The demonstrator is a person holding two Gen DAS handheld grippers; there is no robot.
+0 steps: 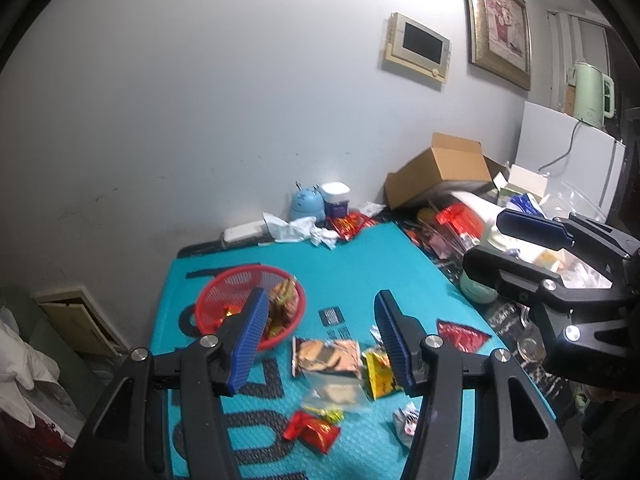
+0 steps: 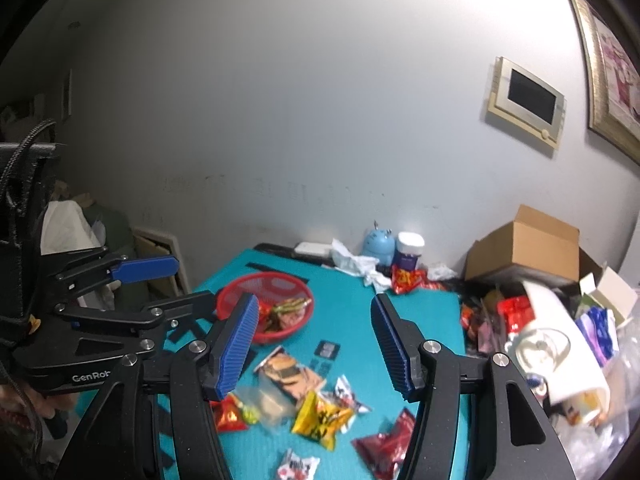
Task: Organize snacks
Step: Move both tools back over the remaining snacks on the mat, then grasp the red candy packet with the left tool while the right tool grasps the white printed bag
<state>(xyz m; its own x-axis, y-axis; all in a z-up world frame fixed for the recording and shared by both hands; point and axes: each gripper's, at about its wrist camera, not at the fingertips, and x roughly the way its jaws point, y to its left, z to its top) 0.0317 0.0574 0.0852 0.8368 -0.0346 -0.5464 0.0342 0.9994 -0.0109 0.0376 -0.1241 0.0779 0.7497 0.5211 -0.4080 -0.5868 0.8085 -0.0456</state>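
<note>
A red mesh basket (image 1: 224, 292) (image 2: 248, 284) with a few snacks inside stands at the back left of the teal mat (image 1: 360, 264). Loose packets lie in front of it: a burger-print packet (image 1: 326, 354) (image 2: 288, 372), a yellow one (image 1: 380, 372) (image 2: 320, 416), a clear one (image 1: 336, 392), a red-orange one (image 1: 314, 432) and a dark red one (image 1: 462, 336) (image 2: 384, 444). My left gripper (image 1: 321, 293) (image 2: 194, 280) hovers open above the pile, holding nothing. My right gripper (image 2: 314, 298) (image 1: 484, 240) hangs open to its right, also holding nothing.
Along the wall sit a blue toy figure (image 1: 306, 204), a white-lidded jar (image 1: 335, 200), crumpled tissues (image 1: 296, 228) and a red packet (image 1: 352, 226). An open cardboard box (image 1: 440, 168) and mixed clutter (image 2: 540, 340) crowd the right side. The mat ends at the left, with floor items below.
</note>
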